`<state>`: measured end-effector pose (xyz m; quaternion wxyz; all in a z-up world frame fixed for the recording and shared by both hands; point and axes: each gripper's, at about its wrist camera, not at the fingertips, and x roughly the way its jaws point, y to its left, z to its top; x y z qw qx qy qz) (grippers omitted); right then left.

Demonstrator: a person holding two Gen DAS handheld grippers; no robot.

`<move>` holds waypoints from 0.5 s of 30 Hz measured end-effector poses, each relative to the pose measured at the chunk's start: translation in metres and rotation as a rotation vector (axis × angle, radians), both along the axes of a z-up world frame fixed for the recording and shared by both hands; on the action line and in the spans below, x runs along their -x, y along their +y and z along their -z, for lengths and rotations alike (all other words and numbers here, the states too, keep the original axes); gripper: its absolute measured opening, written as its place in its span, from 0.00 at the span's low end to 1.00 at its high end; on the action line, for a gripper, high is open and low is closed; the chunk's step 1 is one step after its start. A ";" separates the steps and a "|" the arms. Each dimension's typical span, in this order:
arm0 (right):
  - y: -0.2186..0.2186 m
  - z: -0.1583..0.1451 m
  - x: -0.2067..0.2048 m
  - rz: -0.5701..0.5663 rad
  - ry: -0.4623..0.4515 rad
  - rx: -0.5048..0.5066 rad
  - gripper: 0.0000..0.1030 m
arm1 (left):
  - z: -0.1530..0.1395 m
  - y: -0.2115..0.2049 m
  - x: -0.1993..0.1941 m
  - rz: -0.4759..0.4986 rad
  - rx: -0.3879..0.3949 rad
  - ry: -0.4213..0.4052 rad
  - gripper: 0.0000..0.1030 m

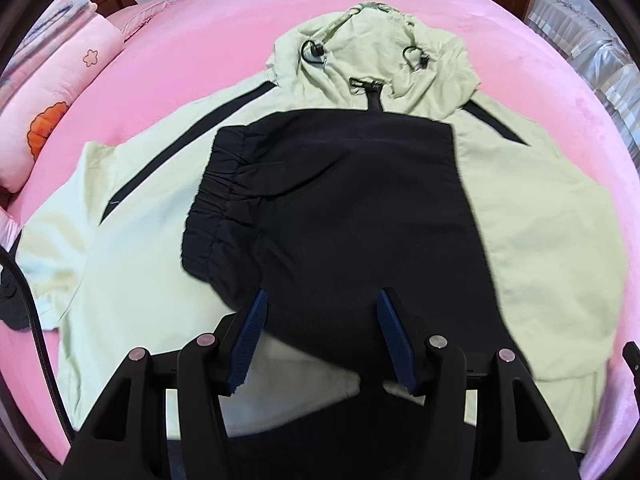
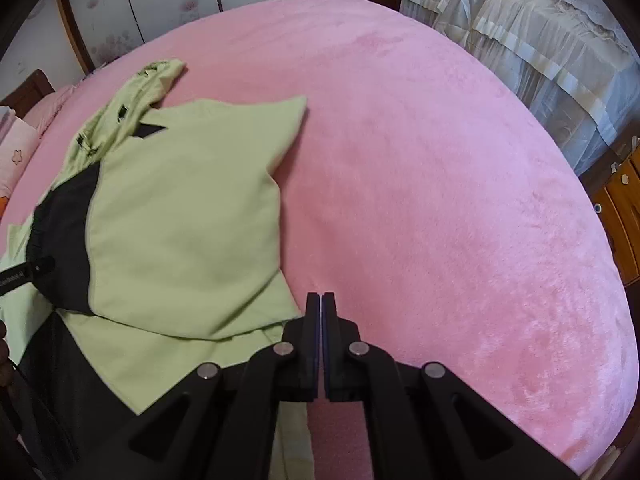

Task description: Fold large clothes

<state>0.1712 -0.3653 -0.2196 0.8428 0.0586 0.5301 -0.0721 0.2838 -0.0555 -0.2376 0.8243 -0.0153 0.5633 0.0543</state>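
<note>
A light green hooded jacket (image 1: 540, 216) with black stripes lies spread on the pink bed (image 1: 224, 52), hood (image 1: 372, 52) at the far end. A black sleeve (image 1: 340, 200) with an elastic cuff is folded across its chest. My left gripper (image 1: 323, 294) hovers over the near part of this black sleeve, open, and its blue pads (image 1: 252, 328) do not press the cloth. In the right wrist view the jacket (image 2: 180, 208) lies to the left. My right gripper (image 2: 321, 298) is shut with nothing between its fingers, over bare pink bedspread just beside the jacket's right edge.
Pink patterned pillows (image 1: 52, 92) lie along the bed's left side. White lace-covered furniture (image 2: 520, 48) and a wooden cabinet (image 2: 624, 208) stand beyond the bed's right edge. A wide stretch of pink bedspread (image 2: 440, 160) lies right of the jacket.
</note>
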 end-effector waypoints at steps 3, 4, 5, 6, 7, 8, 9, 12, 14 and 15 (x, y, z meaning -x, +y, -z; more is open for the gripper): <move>0.002 -0.021 -0.001 -0.001 0.010 -0.024 0.01 | -0.025 -0.003 0.010 -0.014 0.009 0.003 0.55; 0.004 -0.026 -0.001 0.000 0.022 -0.024 0.01 | -0.032 -0.002 0.012 -0.017 0.014 0.001 0.55; 0.006 -0.032 -0.001 -0.001 0.027 -0.032 0.02 | -0.040 -0.001 0.016 -0.018 0.023 -0.004 0.55; 0.009 -0.039 -0.002 -0.008 0.022 -0.049 0.01 | -0.053 0.000 0.020 -0.019 0.038 -0.009 0.55; 0.014 -0.048 -0.002 -0.016 0.014 -0.056 0.01 | -0.060 0.001 0.023 -0.020 0.044 -0.012 0.55; 0.021 -0.057 -0.001 -0.029 0.007 -0.054 0.02 | -0.068 0.004 0.026 -0.021 0.054 -0.016 0.55; 0.028 -0.065 -0.001 -0.042 -0.001 -0.053 0.02 | -0.078 0.008 0.031 -0.023 0.071 -0.017 0.55; 0.053 -0.087 0.001 -0.072 -0.007 -0.078 0.03 | -0.102 0.022 0.044 -0.020 0.096 -0.012 0.55; 0.075 -0.100 0.004 -0.096 -0.003 -0.099 0.03 | -0.116 0.034 0.054 -0.014 0.091 -0.005 0.55; 0.086 -0.105 0.004 -0.112 -0.002 -0.106 0.03 | -0.124 0.043 0.060 -0.011 0.085 0.004 0.55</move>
